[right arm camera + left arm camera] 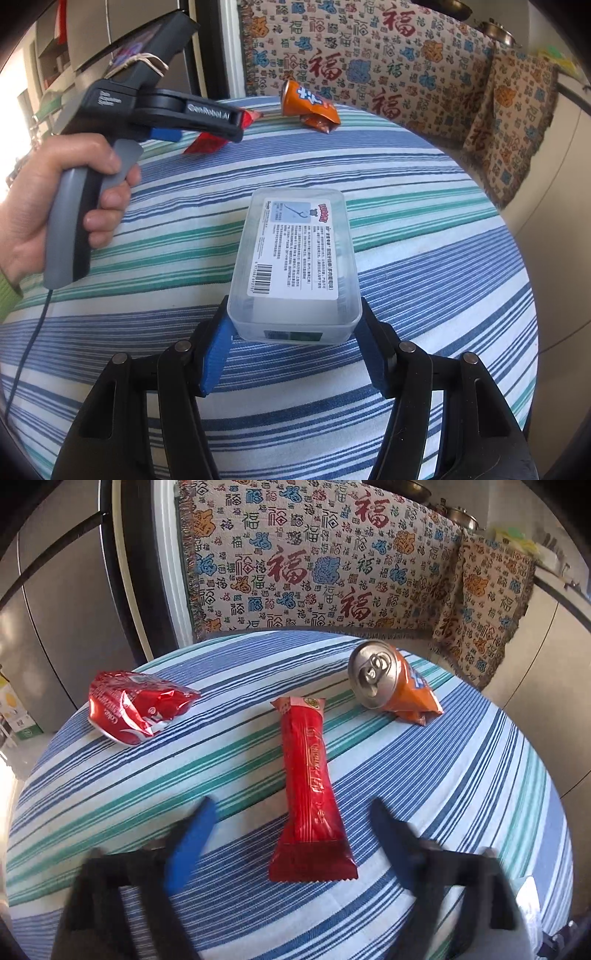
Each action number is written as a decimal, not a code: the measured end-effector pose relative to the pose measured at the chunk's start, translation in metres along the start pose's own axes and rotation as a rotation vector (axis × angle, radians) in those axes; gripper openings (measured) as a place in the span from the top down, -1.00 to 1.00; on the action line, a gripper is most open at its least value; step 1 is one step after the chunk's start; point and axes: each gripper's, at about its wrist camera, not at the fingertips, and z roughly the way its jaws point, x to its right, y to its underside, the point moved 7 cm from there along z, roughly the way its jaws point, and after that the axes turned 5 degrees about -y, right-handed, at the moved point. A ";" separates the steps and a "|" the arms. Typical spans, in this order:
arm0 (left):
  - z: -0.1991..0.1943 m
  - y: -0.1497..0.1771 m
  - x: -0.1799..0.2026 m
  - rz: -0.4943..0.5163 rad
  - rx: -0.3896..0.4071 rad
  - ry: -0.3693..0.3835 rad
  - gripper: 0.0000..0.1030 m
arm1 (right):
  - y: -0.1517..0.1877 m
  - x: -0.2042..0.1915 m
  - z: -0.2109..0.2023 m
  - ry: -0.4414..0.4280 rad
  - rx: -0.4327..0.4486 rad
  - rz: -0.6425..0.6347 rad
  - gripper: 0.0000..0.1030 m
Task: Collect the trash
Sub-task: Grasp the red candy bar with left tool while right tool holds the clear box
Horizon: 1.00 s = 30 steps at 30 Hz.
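Left wrist view: left gripper (pixel 291 812) low in frame, blue fingers (pixel 192 842) spread apart and blurred, nothing pinched. A red snack wrapper (pixel 308 786) lies between them on the striped table (pixel 461 794), not touched by either finger. Crushed red can (pixel 136 705) at upper left of the table, crushed orange can (pixel 391 681) at upper right, well apart.

Right wrist view: right gripper (pixel 293 325) at bottom centre, fingers clamped on the near end of a clear plastic box (pixel 295 266), its printed label facing up. A hand (pixel 62 206) at left holds the other gripper's handle. Patterned blanket (pixel 388 55) behind.
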 end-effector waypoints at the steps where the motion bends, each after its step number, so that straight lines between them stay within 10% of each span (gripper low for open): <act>1: 0.002 0.003 0.001 0.011 -0.008 -0.001 0.41 | 0.000 0.000 0.000 -0.001 0.000 0.001 -0.24; 16: -0.119 0.152 -0.002 -0.103 -0.031 -0.052 0.39 | 0.020 0.014 -0.018 -0.028 -0.007 -0.017 -0.29; 19: -0.130 0.164 -0.002 -0.129 -0.038 -0.010 0.17 | 0.026 0.018 -0.021 -0.059 -0.035 -0.002 -0.90; 30: -0.136 0.158 -0.002 -0.087 -0.068 0.093 -0.34 | 0.019 0.032 -0.053 -0.120 -0.087 0.049 -0.90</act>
